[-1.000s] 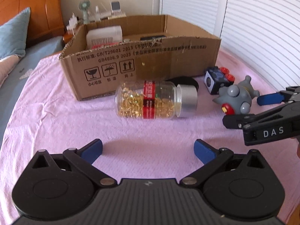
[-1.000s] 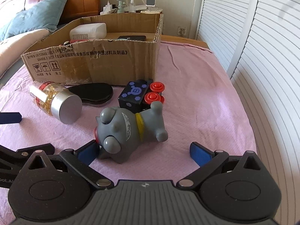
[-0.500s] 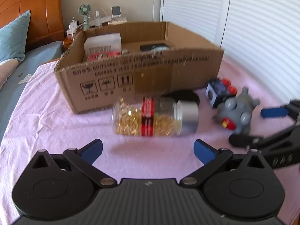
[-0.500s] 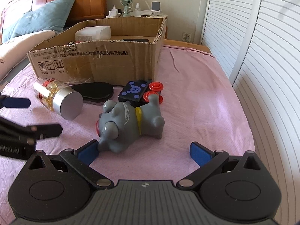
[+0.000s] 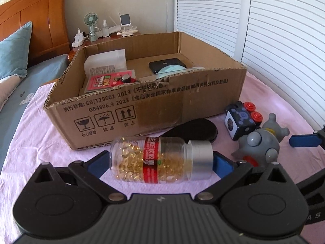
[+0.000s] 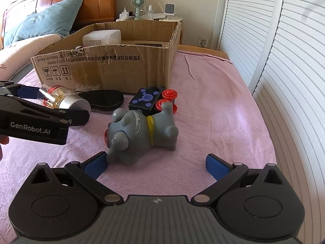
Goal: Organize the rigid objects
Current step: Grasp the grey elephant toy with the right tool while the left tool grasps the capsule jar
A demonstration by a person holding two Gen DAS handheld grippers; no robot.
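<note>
Box: the cardboard box (image 5: 154, 109) stands open-topped at the back of the bed, ready for more.
Left fingers (image 5: 162, 164): I've just been closing them round the lying capsule bottle (image 5: 160, 160); whether the pads press yet, I cannot tell.
Right fingers (image 6: 156, 162): spread wide, nothing gripped, the grey toy (image 6: 140, 130) just ahead.

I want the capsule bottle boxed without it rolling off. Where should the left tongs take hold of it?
End to end: the capsule bottle lies on its side across the left tongs, base toward one pad, silver cap toward the other. Its flat ends probably hold better than the round, rolling wall.
</note>
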